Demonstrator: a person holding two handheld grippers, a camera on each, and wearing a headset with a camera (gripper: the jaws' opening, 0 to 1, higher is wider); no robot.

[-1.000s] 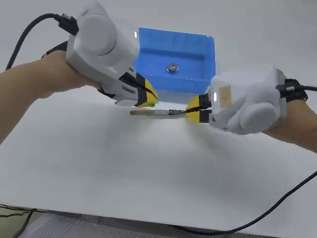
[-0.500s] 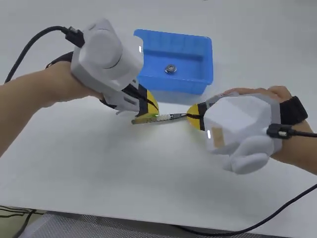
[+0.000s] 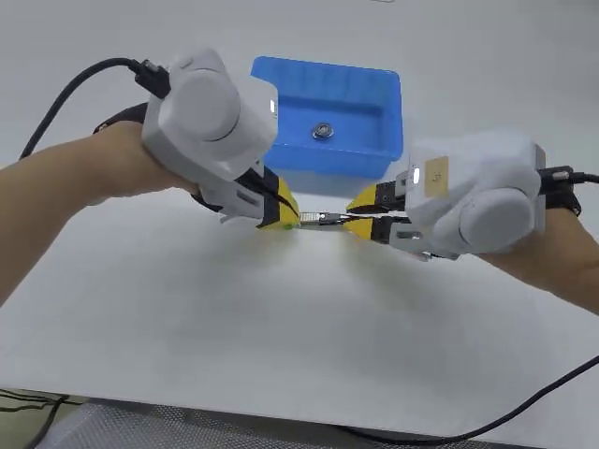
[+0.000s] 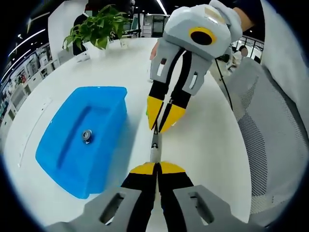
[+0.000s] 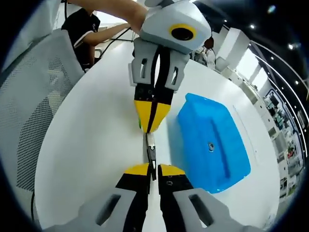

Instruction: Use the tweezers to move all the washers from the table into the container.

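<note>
Silvery metal tweezers [image 3: 323,219] bridge the two grippers over the smooth white table [image 3: 234,318]. The left gripper [image 3: 285,217] pinches one end between closed, yellow-tipped jaws, and the right gripper [image 3: 360,223] is clamped on the other. Just behind them sits a glossy blue rectangular plastic container [image 3: 337,164], with one round metal washer [image 3: 324,130] on its floor.
</note>
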